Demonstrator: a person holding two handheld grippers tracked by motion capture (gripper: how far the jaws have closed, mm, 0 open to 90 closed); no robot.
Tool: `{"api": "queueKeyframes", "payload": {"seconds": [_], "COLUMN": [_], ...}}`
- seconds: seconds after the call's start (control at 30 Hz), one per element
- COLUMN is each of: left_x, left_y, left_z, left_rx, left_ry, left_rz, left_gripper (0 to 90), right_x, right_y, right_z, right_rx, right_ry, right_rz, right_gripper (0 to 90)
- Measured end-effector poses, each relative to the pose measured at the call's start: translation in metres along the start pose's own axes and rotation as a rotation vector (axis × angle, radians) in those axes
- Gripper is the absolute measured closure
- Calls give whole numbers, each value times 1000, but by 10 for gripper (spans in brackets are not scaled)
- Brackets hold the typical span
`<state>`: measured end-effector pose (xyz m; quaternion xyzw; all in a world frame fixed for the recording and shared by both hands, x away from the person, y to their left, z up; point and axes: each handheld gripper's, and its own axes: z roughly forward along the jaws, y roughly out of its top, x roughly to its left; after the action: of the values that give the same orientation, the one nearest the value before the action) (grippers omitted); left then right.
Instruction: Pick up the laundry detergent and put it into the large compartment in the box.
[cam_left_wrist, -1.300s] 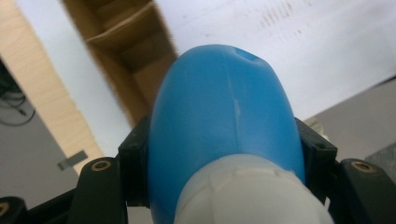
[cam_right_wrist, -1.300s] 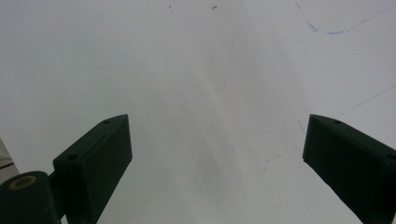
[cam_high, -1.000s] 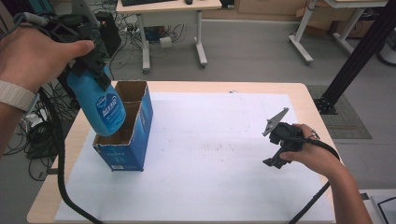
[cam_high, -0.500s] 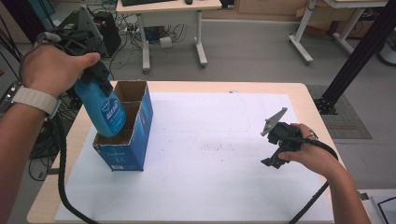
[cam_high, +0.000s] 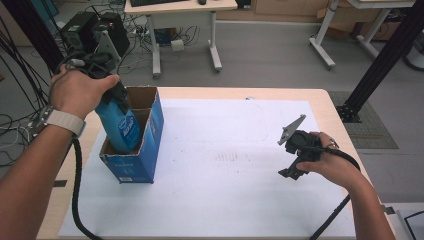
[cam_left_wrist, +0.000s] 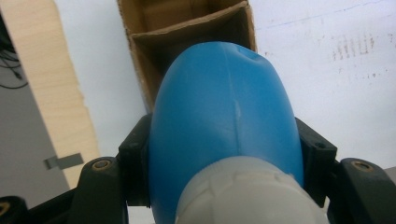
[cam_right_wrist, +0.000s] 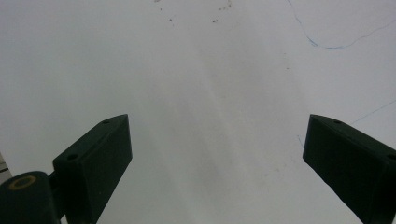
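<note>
The left tool (cam_high: 112, 95) is clamped on a blue bottle (cam_high: 121, 131), its two black jaws pressing the bottle's sides just below the white cap (cam_left_wrist: 247, 193). The left hand (cam_high: 80, 90) holds this tool above the near left part of the table (cam_high: 345, 115), and the bottle hangs tilted, its base down inside a blue cardboard box (cam_high: 145, 160). In the high view the lower part of the bottle sits within the nearer compartment of the box, close against the box's left wall, with the label side facing right. Whether the base rests on the box floor is hidden by the box wall. In the left gripper view the bottle's rounded blue body (cam_left_wrist: 224, 116) points toward the brown inside of the box (cam_left_wrist: 187, 32), where a cardboard divider crosses between two compartments.

The box stands upright on a white sheet (cam_high: 240, 190) that covers most of the table, near the sheet's left edge, its open top facing up.

The right tool (cam_high: 295, 155) is well apart from the box, on the right side of the table, held low over the white sheet by the right hand (cam_high: 325, 162). In the right gripper view its jaws stand wide apart with nothing between them, and the bare sheet (cam_right_wrist: 210, 93) lies beyond them, marked with a few faint pen lines. A black cable (cam_high: 75, 200) trails from the left tool down past the forearm.
</note>
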<state>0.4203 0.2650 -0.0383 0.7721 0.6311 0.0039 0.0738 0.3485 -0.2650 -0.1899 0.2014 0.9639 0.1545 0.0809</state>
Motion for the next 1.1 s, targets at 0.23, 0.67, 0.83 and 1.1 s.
{"api": "queueKeyframes", "payload": {"seconds": [0.23,0.67,0.83,1.1], "left_x": [-6,-3,-2,1], "left_y": [7,10,14,18], "left_z": [27,59,72,89], "left_rx": [19,21,43,64], "left_ry": [17,31,33,36], "left_rz": [12,-3,3,4], "left_gripper": [379,380,380,380], "right_x": [0,-1,-2,-3], "right_y": [1,3,4,5], "right_z": [0,4,5,6], "right_rx": [8,16,24,31], "right_ry": [3,10,17,18], "right_rz": [5,9,10,12], "right_gripper": [80,79,79,79]}}
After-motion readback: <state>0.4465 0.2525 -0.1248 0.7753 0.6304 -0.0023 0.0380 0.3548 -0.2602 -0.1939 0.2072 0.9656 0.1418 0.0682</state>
